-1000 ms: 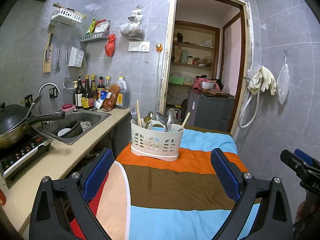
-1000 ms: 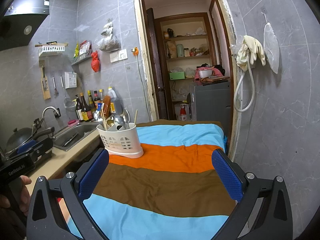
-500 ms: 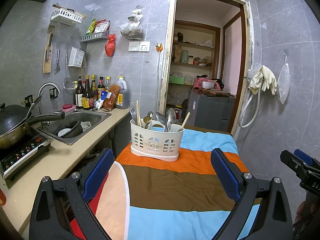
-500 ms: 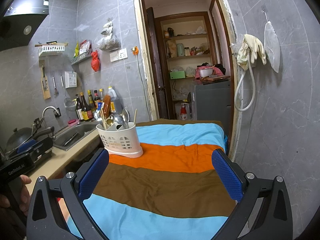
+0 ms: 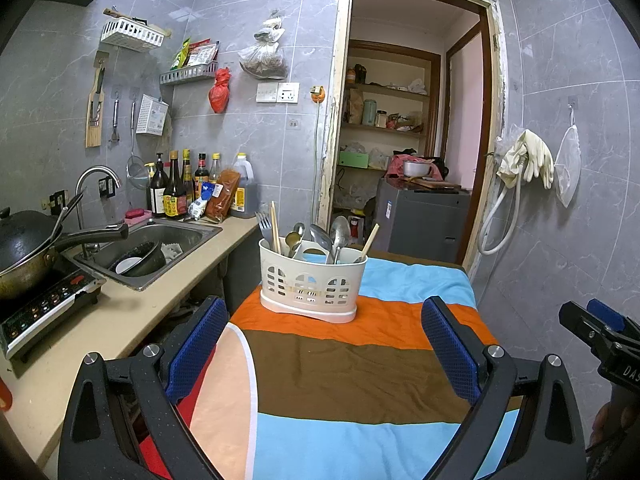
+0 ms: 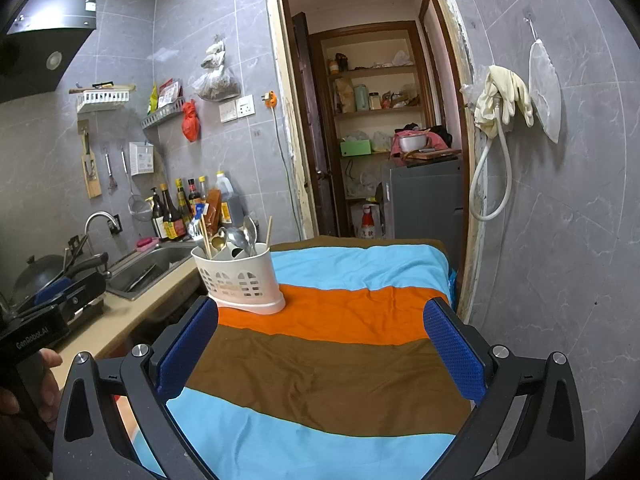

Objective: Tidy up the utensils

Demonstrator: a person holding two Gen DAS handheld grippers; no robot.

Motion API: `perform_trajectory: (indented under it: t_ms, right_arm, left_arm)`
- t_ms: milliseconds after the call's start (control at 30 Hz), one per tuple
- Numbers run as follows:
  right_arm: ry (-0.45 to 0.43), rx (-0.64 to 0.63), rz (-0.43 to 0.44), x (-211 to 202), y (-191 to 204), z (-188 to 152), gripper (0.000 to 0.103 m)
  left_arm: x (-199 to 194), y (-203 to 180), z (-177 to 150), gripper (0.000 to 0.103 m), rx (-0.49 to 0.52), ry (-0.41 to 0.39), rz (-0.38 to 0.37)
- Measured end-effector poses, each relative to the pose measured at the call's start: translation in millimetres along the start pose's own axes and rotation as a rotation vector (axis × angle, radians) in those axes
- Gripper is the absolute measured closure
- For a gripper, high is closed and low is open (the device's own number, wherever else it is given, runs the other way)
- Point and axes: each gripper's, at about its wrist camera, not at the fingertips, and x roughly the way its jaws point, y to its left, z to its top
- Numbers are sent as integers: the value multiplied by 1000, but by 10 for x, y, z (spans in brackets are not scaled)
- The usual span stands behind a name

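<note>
A white perforated utensil caddy stands on the orange stripe of a striped tablecloth. It holds a fork, spoons and chopsticks, all upright. It also shows in the right wrist view, left of centre. My left gripper is open and empty, held back from the caddy. My right gripper is open and empty over the cloth, to the right of the caddy.
A counter runs along the left with a sink, an induction hob, a wok and sauce bottles. A doorway opens behind the table. A tiled wall with a hose is close on the right.
</note>
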Motion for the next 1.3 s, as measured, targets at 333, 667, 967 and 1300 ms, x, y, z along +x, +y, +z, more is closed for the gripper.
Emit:
perform_trajectory:
  t_ms: [333,667,967,1300]
  right_arm:
    - [1,0,0,2,8,4,0]
    - [1,1,-1,-3,14,10,0]
    - [2,0,0,2,18,11,0]
    - [4,1,0,0,28,18,0]
  left_arm:
    - [1,2,-1,7,1,1,1]
    - [-1,-4,9,7,1,3,1]
    - [9,-39,6,7,6,-3,16]
    - [45,-33,-22,7,-10,14,24]
